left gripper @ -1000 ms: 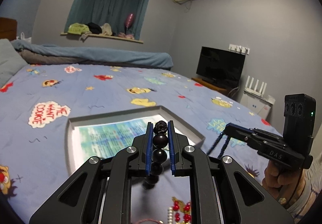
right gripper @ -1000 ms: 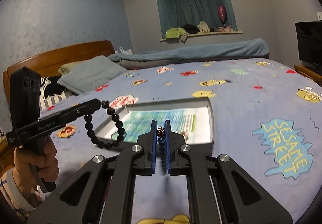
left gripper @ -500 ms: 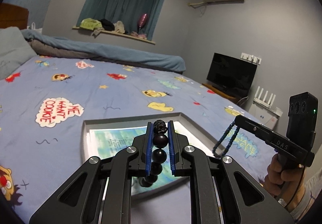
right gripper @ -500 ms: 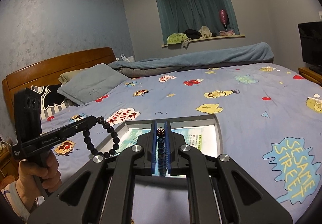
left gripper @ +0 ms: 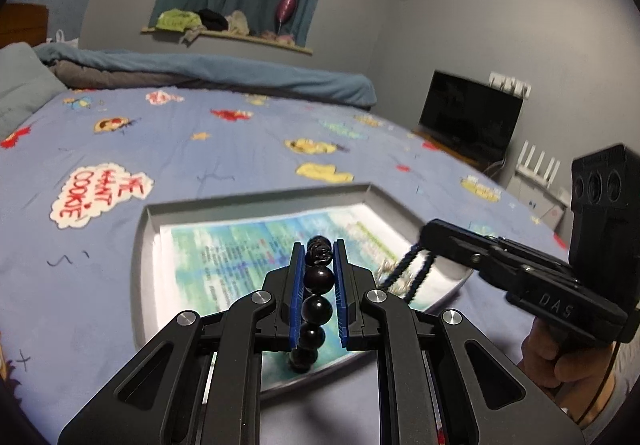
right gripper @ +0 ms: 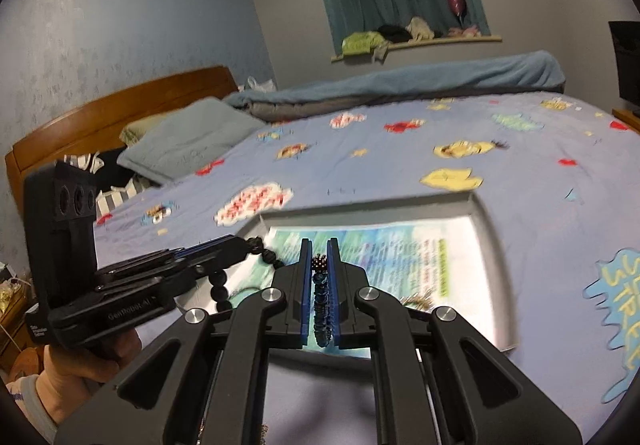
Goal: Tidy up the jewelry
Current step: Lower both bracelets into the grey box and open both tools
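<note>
My left gripper is shut on a black bead bracelet and holds it over the near part of a grey tray lined with a printed sheet. My right gripper is shut on a small dark blue bead bracelet and holds it over the same tray. The right gripper with its hanging blue bracelet shows at the right of the left wrist view. The left gripper with the black bracelet shows at the left of the right wrist view. A small gold piece lies in the tray.
The tray lies on a bed with a blue cartoon sheet. A rolled blue duvet lies along the far side. Pillows and a wooden headboard are at the left. A TV stands at the right.
Both grippers have moved forward and lower, over the tray, each still holding its bracelet. The tray now looks larger and nearer in both views.
</note>
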The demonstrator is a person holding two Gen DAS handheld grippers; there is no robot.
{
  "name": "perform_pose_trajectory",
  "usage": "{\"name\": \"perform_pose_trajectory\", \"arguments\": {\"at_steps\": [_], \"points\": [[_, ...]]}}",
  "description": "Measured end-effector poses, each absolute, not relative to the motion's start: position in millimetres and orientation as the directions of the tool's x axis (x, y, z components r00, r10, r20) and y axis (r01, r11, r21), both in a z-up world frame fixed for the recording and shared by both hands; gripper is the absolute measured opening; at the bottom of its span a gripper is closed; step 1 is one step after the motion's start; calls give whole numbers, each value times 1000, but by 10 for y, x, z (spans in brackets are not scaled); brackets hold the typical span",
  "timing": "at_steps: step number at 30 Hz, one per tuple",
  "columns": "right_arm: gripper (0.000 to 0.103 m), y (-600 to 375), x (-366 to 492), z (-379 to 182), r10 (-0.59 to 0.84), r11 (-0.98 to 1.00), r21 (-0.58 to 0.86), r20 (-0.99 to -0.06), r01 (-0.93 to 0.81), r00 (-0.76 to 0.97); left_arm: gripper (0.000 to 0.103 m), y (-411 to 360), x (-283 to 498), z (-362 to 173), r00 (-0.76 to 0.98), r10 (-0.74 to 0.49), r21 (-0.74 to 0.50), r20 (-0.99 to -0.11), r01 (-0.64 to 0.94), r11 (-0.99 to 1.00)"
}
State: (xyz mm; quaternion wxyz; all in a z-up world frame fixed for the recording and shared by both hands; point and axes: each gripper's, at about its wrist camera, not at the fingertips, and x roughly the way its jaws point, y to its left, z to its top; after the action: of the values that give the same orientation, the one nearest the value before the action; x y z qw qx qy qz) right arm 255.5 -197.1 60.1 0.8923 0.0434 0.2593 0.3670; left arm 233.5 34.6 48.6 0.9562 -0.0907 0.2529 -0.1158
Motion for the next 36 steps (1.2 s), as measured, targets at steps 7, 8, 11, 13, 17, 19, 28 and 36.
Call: {"name": "perform_pose_trajectory", "arguments": {"at_steps": [7, 8, 11, 13, 17, 19, 28, 36], "points": [[7, -1830, 2627, 372, 645, 744, 254, -516, -618, 565, 15, 343, 2431, 335, 809, -212, -192, -548, 125, 973], [7, -1831, 2635, 362, 642, 746, 253, -520, -616, 563, 15, 349, 2441, 315, 803, -207, -191, -559, 119, 974], [7, -1819, 2652, 327, 631, 753, 252, -537, -608, 560, 15, 359, 2475, 254, 784, -193, -187, -590, 100, 977], [7, -1823, 2667, 306, 625, 757, 251, -546, -603, 557, 15, 382, 2487, 235, 778, -187, -187, -600, 90, 978], [7, -1822, 2680, 281, 619, 760, 252, -559, -599, 552, 18, 415, 2509, 201, 767, -170, -185, -618, 68, 980], [7, -1818, 2675, 274, 618, 761, 250, -563, -599, 549, 25, 435, 2511, 188, 765, -165, -188, -623, 58, 980], [30, -1894, 2645, 304, 599, 777, 234, -559, -584, 573, 69, 439, 2414, 245, 785, -97, -123, -612, 28, 992], [30, -1996, 2541, 362, 600, 778, 215, -534, -591, 595, 73, 488, 2295, 312, 805, -78, -105, -588, 20, 994]]}}
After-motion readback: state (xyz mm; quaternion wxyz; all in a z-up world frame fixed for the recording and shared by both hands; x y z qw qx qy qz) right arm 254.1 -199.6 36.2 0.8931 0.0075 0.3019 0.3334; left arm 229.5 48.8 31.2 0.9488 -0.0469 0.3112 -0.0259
